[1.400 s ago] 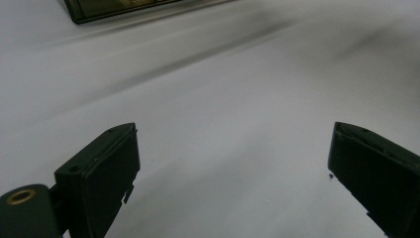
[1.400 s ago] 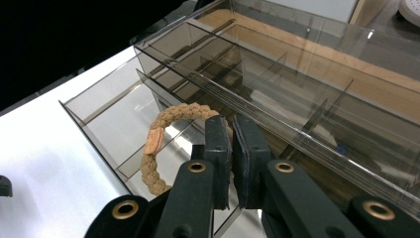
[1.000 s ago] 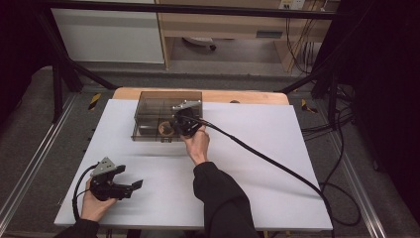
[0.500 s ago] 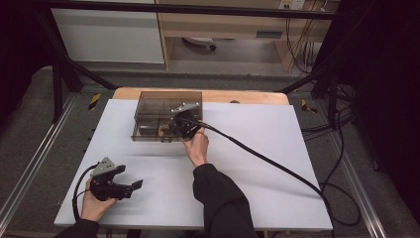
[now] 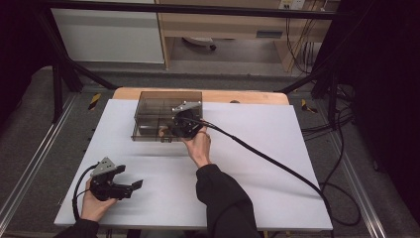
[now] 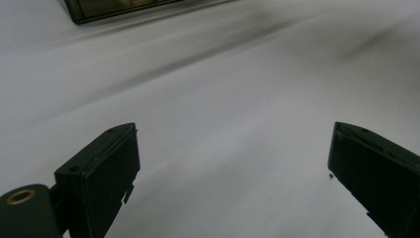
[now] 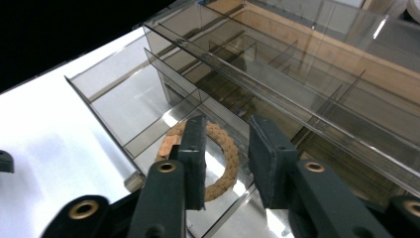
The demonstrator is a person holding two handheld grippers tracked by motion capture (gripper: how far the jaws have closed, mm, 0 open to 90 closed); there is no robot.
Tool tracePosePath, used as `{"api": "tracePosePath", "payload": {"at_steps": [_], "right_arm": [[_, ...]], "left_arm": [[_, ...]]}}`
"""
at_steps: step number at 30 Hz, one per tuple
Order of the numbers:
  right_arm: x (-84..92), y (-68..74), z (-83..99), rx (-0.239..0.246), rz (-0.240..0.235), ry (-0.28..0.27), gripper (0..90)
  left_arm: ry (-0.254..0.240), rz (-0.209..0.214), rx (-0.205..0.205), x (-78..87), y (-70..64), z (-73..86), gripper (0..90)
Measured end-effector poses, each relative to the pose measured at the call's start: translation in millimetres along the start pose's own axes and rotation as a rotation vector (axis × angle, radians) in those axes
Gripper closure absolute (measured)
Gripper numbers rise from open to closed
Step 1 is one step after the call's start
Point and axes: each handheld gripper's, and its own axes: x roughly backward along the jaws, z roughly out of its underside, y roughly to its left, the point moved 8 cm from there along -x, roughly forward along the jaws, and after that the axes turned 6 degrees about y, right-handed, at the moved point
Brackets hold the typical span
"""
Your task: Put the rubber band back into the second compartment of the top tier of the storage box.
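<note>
High view: right gripper point(image 5: 171, 130) is at the front edge of the smoked acrylic organizer box point(image 5: 148, 106) at the table's point(image 5: 277, 198) far side. Left gripper point(image 5: 132, 186) hovers near the front-left corner, well apart.

Left gripper view: jaws spread wide, nothing between, bare white table point(image 6: 223, 99) below.

Right gripper view: jaws have just been opening, now slightly apart; braided tan bracelet point(image 7: 220, 161) lies in the pulled-out drawer compartment point(image 7: 106, 106) below them, not pinched.

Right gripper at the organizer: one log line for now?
right gripper: jaws just opening, open | braided ring: released, in drawer compartment of organizer | left gripper: open, idle
</note>
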Motion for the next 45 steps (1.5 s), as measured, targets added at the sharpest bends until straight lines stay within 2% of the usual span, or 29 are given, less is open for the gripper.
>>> {"api": "tracePosePath", "payload": {"at_steps": [8, 17, 37, 45], "right_arm": [[17.5, 2.5, -1.7, -0.001, -0.026, -0.023, 57.4], [47.0, -10.0, 7.8, -0.024, -0.024, -0.048, 39.7], [98.7, -39.9, 48.9, -0.068, -0.03, -0.092, 11.0], [113.7, -48.5, 67.4, -0.066, -0.029, -0.096, 5.4]], "left_arm": [[0.002, -0.001, -0.001, -0.3, -0.1, 0.1, 5.1], [0.006, -0.003, -0.005, -0.3, -0.1, 0.4, 5.1], [0.01, -0.007, -0.005, -1.1, 0.3, 0.8, 5.0], [0.011, -0.008, -0.005, -1.3, 0.4, 0.9, 5.1]]}}
